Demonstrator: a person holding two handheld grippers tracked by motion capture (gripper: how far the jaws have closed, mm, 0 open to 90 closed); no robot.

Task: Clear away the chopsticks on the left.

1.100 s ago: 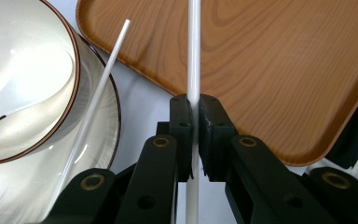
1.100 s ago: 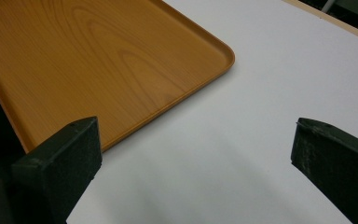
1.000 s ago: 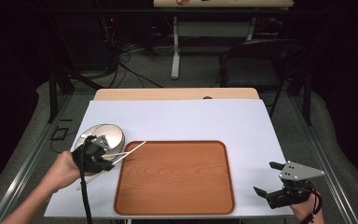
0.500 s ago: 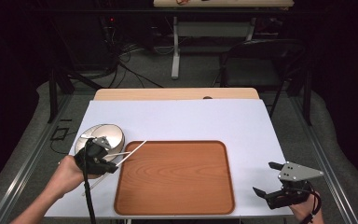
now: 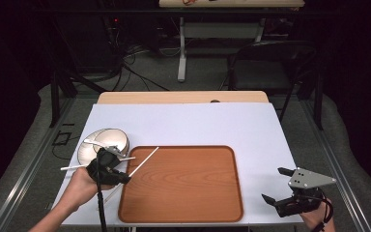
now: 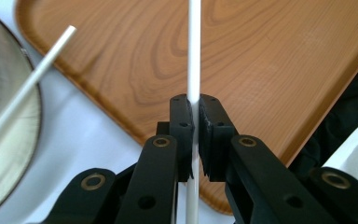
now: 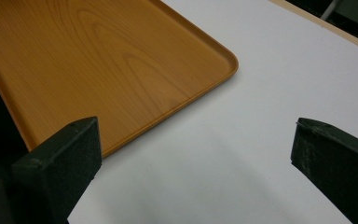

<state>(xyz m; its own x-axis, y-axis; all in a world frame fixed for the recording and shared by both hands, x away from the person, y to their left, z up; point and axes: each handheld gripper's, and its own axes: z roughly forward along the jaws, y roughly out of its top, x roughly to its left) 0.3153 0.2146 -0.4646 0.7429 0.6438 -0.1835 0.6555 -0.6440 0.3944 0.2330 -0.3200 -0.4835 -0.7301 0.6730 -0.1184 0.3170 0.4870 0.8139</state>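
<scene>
The left gripper [image 6: 194, 135] clamps a thin, straight white chopstick [image 6: 194, 51] above the wooden tray's [image 6: 270, 60] near-left corner; the right gripper [image 7: 193, 172] sits wide open over the white table [image 7: 279, 74]

Left gripper [image 6: 193, 135]: black jaws built of linked bars, brass-ringed pivot holes, small dark screws on the pad blocks. Black cable [image 5: 99, 208] trails toward the near edge. Right gripper [image 5: 278, 186]: black body, blocky matte pads, grey three-cornered plate [image 5: 310, 178] with small holes on top. Forearms bare, no sleeves visible.
</scene>
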